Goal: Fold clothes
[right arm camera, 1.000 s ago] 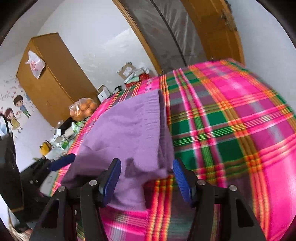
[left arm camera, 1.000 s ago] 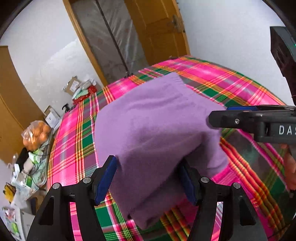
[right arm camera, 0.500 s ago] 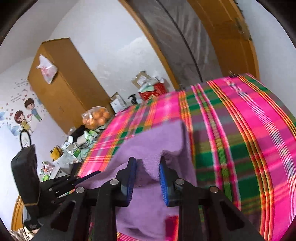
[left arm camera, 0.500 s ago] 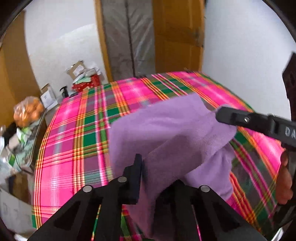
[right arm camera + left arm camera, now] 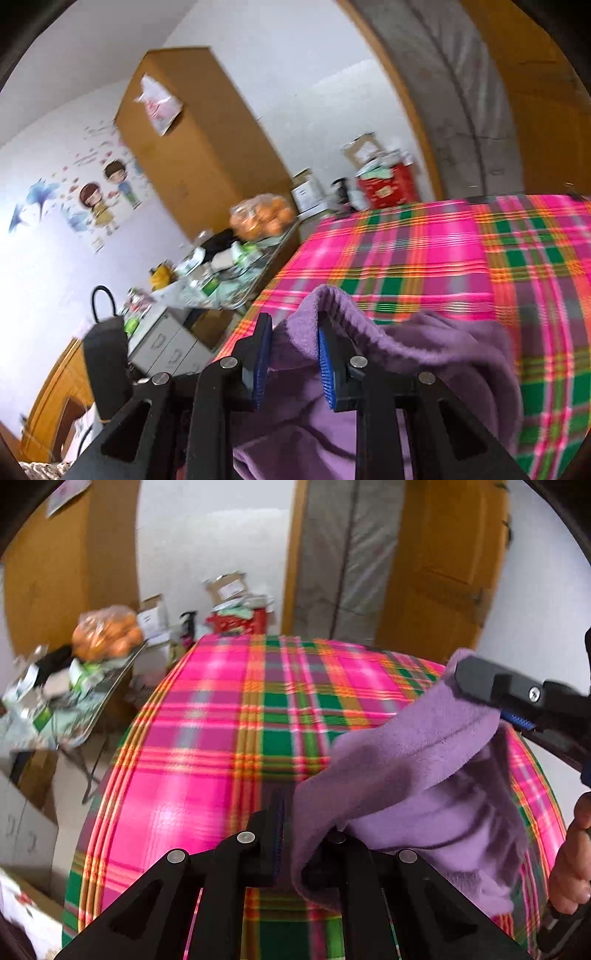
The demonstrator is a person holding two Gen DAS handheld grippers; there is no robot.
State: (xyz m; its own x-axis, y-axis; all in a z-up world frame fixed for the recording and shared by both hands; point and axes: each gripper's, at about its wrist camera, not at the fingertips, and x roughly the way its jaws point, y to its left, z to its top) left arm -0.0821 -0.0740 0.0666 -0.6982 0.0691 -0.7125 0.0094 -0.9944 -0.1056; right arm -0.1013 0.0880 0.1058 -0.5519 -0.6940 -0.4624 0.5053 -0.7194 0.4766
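Observation:
A purple fleece garment [image 5: 413, 775] hangs lifted above the pink, green and orange plaid bed cover [image 5: 221, 738]. My left gripper [image 5: 299, 834] is shut on one edge of it at the bottom of the left wrist view. In that same view my right gripper [image 5: 491, 698] pinches the other end at the right, with a hand [image 5: 570, 864] below it. Seen from the right wrist, the right gripper [image 5: 293, 354] is shut on a bunched fold of the purple garment [image 5: 436, 362], which sags between the two grippers over the plaid cover [image 5: 424, 251].
A cluttered side table [image 5: 74, 686] with a bag of oranges [image 5: 107, 635] stands left of the bed. Boxes [image 5: 229, 587] sit on the floor beyond the bed's far end, by a wooden door [image 5: 443, 565]. A wooden wardrobe [image 5: 199, 140] stands against the left wall.
Both grippers, open a second ago around the garment lying on the bed, have shut on its edges and lifted it off the cover; the cloth now hangs between them.

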